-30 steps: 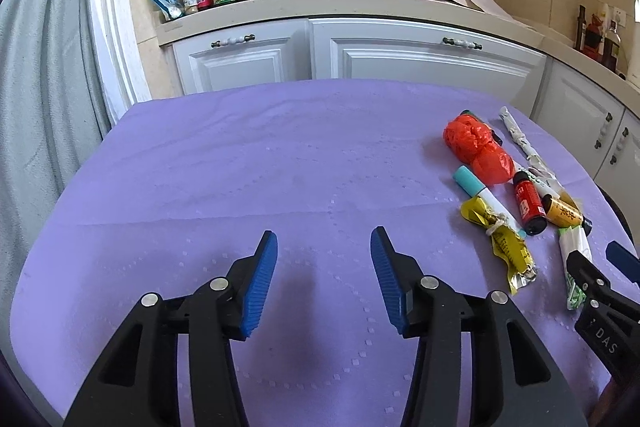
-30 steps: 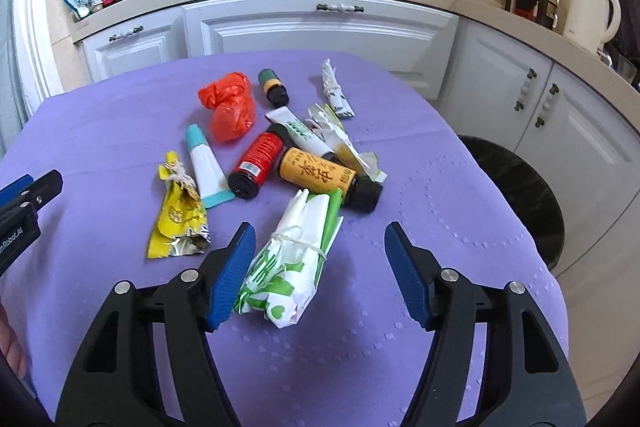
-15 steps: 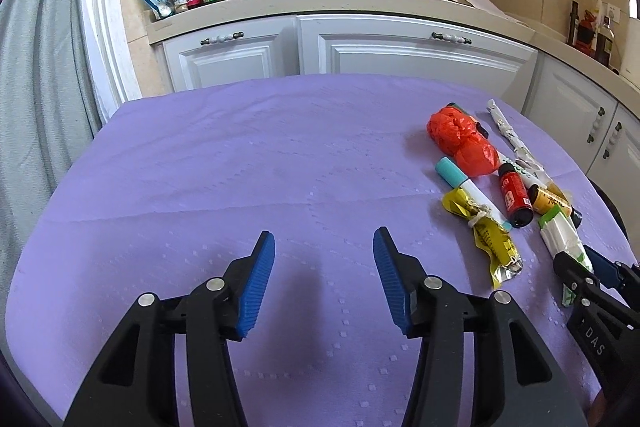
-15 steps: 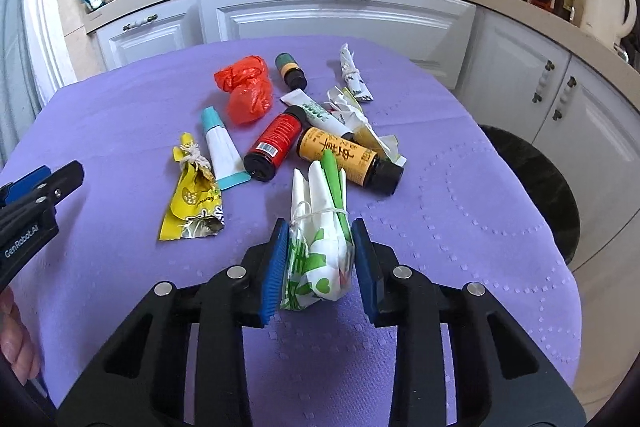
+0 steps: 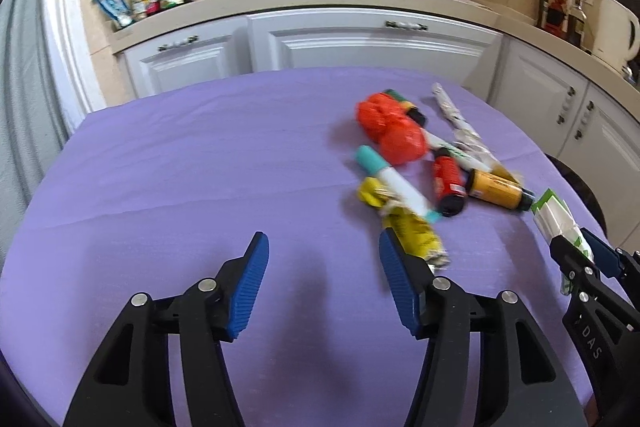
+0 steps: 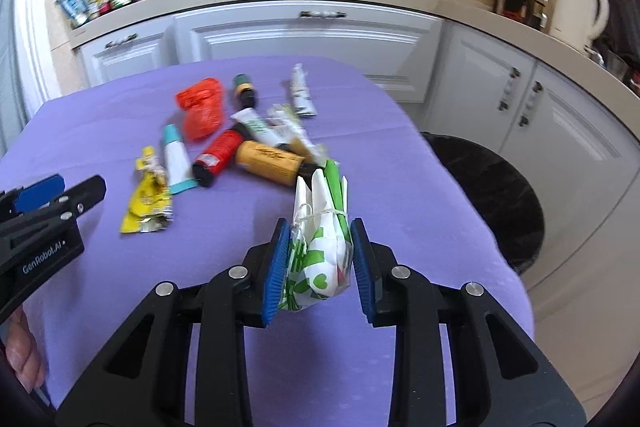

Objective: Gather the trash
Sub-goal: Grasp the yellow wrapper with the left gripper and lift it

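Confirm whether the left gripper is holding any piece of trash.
No: the left gripper is open over bare purple tablecloth, with nothing between its blue pads.

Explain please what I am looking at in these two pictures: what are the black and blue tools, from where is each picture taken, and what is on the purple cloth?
There is no robot here. A person holds one hand-held gripper in each hand, and a wide-angle camera on each gripper looks forward along its jaws.

In the left camera's picture, the left gripper is open and holds nothing. In the right camera's picture, the right gripper is shut on a white and green wrapper tied with string.

On the purple tablecloth lies more trash: a yellow wrapper, a white tube with a teal cap, a red bottle, an orange bottle and a red plastic bag. The black bin beside the table is probably where the trash goes.
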A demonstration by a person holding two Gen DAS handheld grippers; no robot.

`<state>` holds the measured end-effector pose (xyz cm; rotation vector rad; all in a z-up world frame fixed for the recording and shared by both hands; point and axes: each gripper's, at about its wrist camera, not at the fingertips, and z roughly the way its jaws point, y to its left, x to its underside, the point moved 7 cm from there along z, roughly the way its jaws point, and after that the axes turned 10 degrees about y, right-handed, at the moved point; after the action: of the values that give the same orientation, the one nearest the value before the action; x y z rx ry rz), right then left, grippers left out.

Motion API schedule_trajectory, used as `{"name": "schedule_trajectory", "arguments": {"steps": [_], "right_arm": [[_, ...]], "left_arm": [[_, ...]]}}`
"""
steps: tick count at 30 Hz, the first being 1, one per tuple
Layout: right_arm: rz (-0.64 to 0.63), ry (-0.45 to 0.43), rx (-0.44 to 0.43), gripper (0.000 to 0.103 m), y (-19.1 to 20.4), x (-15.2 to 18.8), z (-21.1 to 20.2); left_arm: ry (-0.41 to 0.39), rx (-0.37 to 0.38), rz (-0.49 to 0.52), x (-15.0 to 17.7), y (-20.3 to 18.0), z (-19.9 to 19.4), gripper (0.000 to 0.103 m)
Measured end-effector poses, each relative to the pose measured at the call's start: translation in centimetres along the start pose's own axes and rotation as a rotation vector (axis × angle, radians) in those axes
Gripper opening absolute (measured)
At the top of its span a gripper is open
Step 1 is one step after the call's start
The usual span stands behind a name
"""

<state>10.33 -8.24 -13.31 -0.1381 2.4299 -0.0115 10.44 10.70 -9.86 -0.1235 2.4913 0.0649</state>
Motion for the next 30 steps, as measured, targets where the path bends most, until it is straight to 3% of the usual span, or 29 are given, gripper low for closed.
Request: {"name": "schedule_trajectory", "arguments": {"steps": [9,18,23,25,27,30], "right_arm": [[0.076,-0.017,0.029,0.030,-4.5,-0.2,0.3],[0.102,-0.009,0.016,0.030,-6.1,-0.4,1.1],[0.108,-0.005,0.012,0.030,-6.4,-0.4,1.3],[0.108,-0.003,0.012,0.030,-6.4,-0.4,1.4],[0.105,-0.001,0.012,0.030,-6.2,-0.4,1.5],[0.099,-0.001,0.011,0.030,-6.0,-0.4,1.5]], "left_arm": [[0.024,0.001,0.016,-0.6,-3.4,1.4,0.066],[0.148,0.013,-0.018,-1.0,-3.8,4.5,0.067],[0.148,0.007,-0.010,-0.7,-3.5,4.5,0.047],[0.141,0.008,-0.006,-0.6,-3.3,4.3,0.027],[0.139,0.014,-0.008,-0.6,-3.0,4.2,0.018],[0.137,0.030,-0.009,-0.5,-2.6,4.2,0.016]]}}
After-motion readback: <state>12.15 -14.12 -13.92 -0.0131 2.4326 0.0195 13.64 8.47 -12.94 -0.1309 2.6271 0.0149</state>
